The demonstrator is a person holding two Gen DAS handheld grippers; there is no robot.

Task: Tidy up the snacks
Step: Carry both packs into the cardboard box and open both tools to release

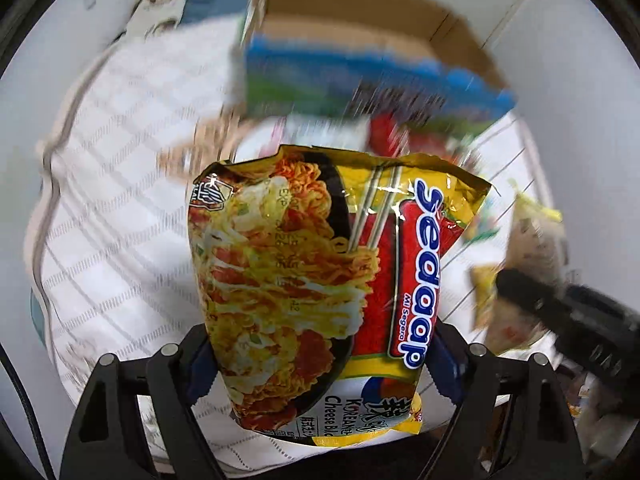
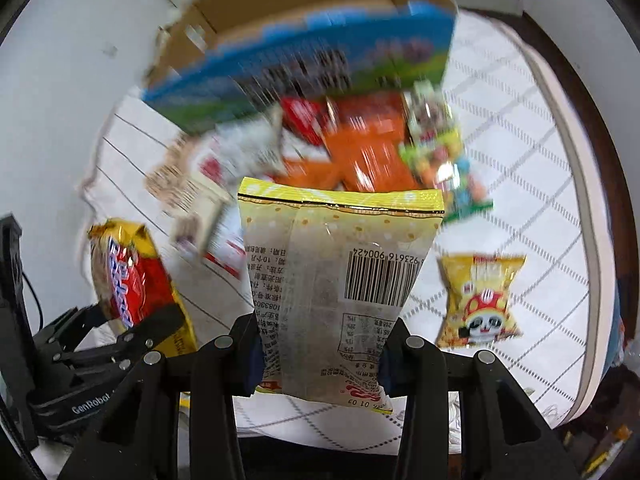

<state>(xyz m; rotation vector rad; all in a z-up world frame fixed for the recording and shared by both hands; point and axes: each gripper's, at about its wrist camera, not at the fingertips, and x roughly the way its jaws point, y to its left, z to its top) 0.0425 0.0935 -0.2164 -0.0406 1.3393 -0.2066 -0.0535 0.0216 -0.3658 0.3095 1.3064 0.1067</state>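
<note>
Snacks are on their way, but most of the job is left. The left claw [image 1: 320, 364] grips a noodle pack [image 1: 320, 272] by its bottom end, with its pads pressed on both sides, and the pack hangs clear above the cloth [image 1: 120, 200]. The right claw [image 2: 320, 364] is clenched on a pale yellow bag [image 2: 340, 280], also by one end, and this bag is off the cloth too. Both are held in the air, just in front of the box [image 2: 304, 64], which sits at the far edge of the cloth by the wall. The box has a blue and green front and an open top. What I can see of its inside is bare brown card, so I think little or nothing is packed yet, but the pictures are blurry there. More snacks lie on the cloth right by the front of the box: red packs [image 2: 304, 120], orange packs [image 2: 368, 152], a green candy bag [image 2: 440, 152] and some white and tan packs [image 2: 208, 184]. A small yellow bag with a panda [image 2: 480, 300] lies alone, nearer the right edge of the cloth. So two snacks are picked up and none looks put away. The two held ones need to go in the box first, then all the loose ones.
</note>
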